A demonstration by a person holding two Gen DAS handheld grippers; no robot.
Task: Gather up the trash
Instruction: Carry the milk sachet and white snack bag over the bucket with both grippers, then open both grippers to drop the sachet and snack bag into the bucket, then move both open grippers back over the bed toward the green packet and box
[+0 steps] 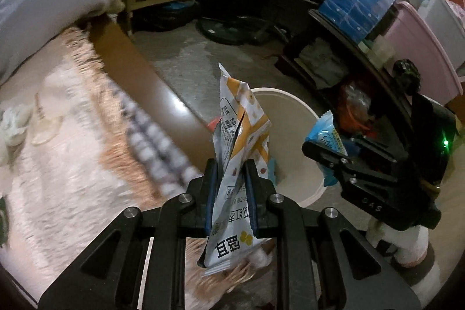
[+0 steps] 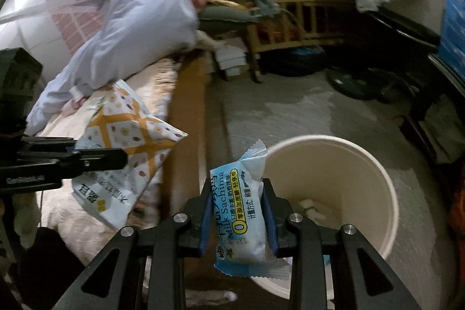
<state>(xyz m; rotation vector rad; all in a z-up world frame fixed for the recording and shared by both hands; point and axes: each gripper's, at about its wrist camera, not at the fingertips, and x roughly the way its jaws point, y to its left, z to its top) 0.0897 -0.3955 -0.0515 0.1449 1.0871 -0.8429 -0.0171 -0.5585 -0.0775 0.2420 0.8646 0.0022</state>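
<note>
a: what does the left gripper (image 1: 231, 188) hold?
b: it's clamped on a yellow-white snack bag (image 1: 241, 135), mid-frame.
a: and the right gripper (image 2: 237, 208)?
b: pinching a blue wrapper (image 2: 242, 205) beside the cream bin (image 2: 386, 193), lower right; white scraps, probably, lie inside.

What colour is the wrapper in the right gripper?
Light blue and white wrapper, clearest in the right wrist view.

Left gripper (image 1: 231, 188) angled downward, jaws clamped tight on a wrapper; right gripper (image 2: 237, 211) alongside, angled down, clamped likewise.
</note>
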